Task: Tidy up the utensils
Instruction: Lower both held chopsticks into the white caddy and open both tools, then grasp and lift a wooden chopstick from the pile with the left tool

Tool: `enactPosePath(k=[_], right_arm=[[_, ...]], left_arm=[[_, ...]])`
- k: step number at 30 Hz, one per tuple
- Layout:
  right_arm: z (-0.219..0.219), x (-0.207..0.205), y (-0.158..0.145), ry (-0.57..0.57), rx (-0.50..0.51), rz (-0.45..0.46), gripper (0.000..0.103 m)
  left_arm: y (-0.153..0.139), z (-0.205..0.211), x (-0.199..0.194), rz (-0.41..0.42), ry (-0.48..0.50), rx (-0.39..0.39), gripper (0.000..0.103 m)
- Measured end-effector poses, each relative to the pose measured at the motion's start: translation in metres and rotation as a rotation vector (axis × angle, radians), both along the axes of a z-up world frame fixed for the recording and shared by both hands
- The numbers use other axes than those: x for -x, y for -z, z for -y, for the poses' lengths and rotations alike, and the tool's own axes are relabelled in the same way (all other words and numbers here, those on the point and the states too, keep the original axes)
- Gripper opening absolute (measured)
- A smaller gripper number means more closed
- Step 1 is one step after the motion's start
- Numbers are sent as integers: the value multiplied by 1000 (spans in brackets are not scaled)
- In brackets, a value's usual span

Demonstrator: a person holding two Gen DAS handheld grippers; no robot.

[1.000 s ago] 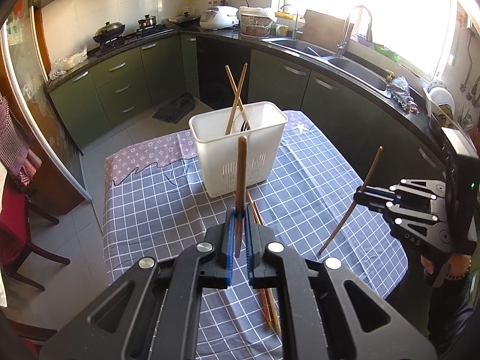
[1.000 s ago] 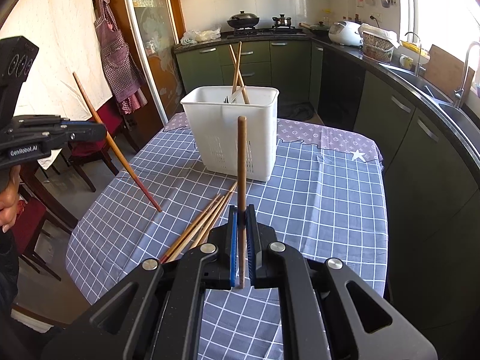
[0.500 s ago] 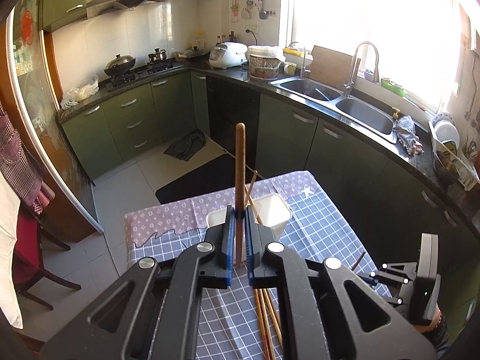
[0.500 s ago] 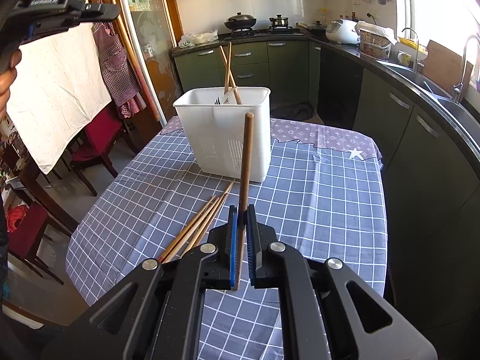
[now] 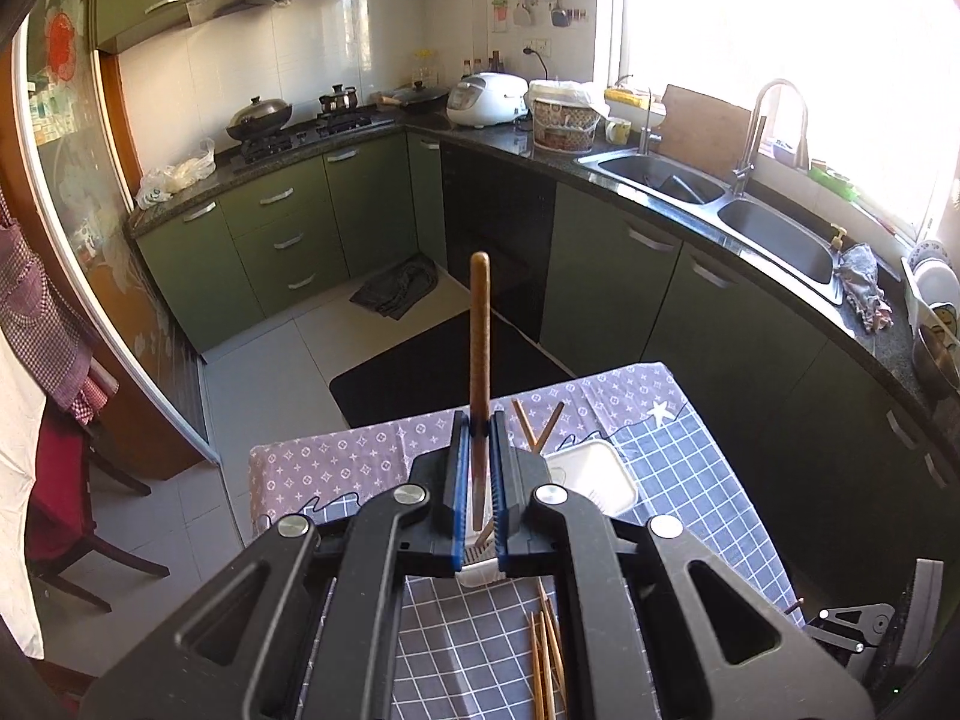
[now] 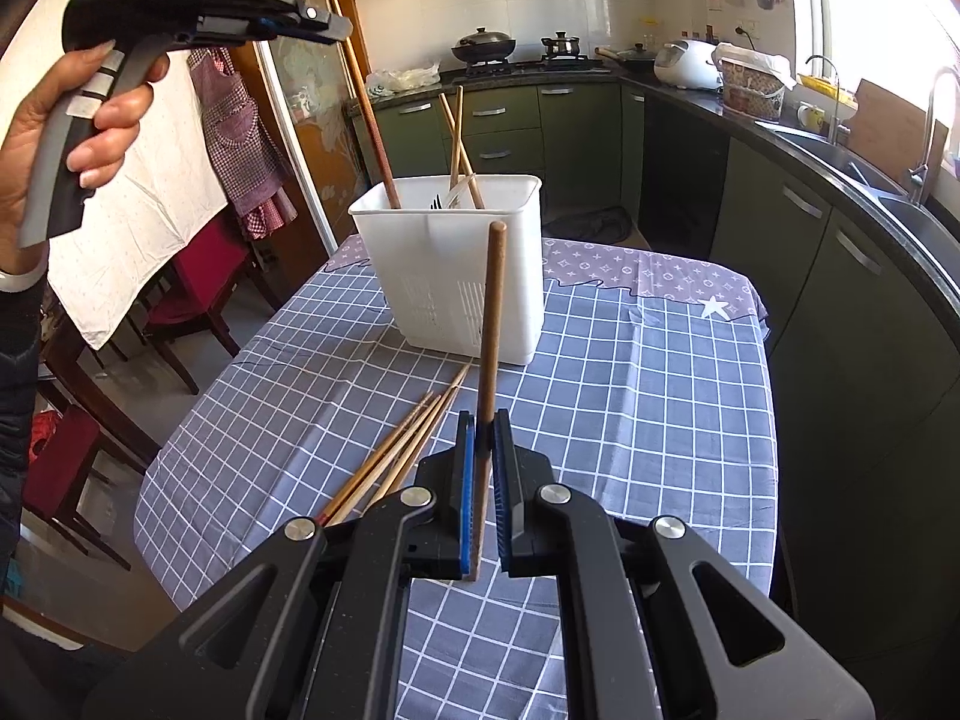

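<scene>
My left gripper (image 5: 478,420) is shut on a brown chopstick (image 5: 480,330), held high above the white utensil basket (image 5: 594,474). In the right wrist view that gripper (image 6: 336,29) holds its chopstick (image 6: 372,120) with the lower end inside the basket (image 6: 462,276), which holds two lighter chopsticks (image 6: 456,132). My right gripper (image 6: 485,420) is shut on another brown chopstick (image 6: 491,312), upright above the checked tablecloth (image 6: 630,408). Several loose chopsticks (image 6: 402,450) lie on the cloth in front of the basket, also seen in the left wrist view (image 5: 546,654).
The table stands in a kitchen with green cabinets (image 5: 288,240), a sink (image 5: 774,234) and a counter (image 6: 840,150) on the right. Red chairs (image 6: 198,294) stand to the table's left. The right gripper's body shows at the lower right (image 5: 864,630).
My left gripper has risen and moved over the basket, lowering its chopstick's tip into it. My right gripper has tilted its chopstick slightly and stayed low over the table.
</scene>
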State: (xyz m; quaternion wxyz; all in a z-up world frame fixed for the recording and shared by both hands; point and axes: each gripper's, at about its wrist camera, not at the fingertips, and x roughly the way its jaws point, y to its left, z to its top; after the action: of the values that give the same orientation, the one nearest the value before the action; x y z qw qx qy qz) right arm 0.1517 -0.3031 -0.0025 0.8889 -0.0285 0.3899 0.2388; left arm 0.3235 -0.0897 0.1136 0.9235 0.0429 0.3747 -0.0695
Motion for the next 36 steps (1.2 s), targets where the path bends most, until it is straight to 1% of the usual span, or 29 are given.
enactPosePath(k=[4,5,6,8,12,15,18,22,25,26,28,30,33,36], right_arm=[[1,-1,-2,3,-8,-1,7],[1,-1,-4,4,-9,2,7],[1,-1,-6,4,-13,4,7],[2,-2,-13,0,-30,9,7],[-1,-8,-34,-8,-53,33,7],[-4,-17,-63,-14,-82,68,7],[-7,-28,-97,-18,-128,115,7],[-10,-53,-143,6,-194,177,7],[-17,-76,-166,53,-186,227,7],[-20,-85,-171,71,-175,239,7],[-27,-104,-171,100,-163,242,7],[-33,-123,-164,115,-158,223,7],[-44,-147,-142,117,-132,176,7],[-52,-160,-117,106,-105,128,7]], left_arm=[[32,1,-10,-70,6,-16,7],[38,1,-10,-83,7,-17,8],[43,0,-9,-93,8,-13,13],[49,-6,-3,-97,-2,-1,18],[53,-20,18,-78,-14,30,19],[56,-31,38,-75,-17,66,19],[64,-40,60,-80,-12,80,19],[71,-52,86,-81,-9,88,20],[79,-62,105,-70,-19,93,21],[83,-64,109,-77,-21,94,24],[93,-68,115,-106,-19,90,25],[102,-69,122,-130,-21,85,25],[112,-71,128,-150,-19,82,25],[117,-69,130,-168,-11,74,25]])
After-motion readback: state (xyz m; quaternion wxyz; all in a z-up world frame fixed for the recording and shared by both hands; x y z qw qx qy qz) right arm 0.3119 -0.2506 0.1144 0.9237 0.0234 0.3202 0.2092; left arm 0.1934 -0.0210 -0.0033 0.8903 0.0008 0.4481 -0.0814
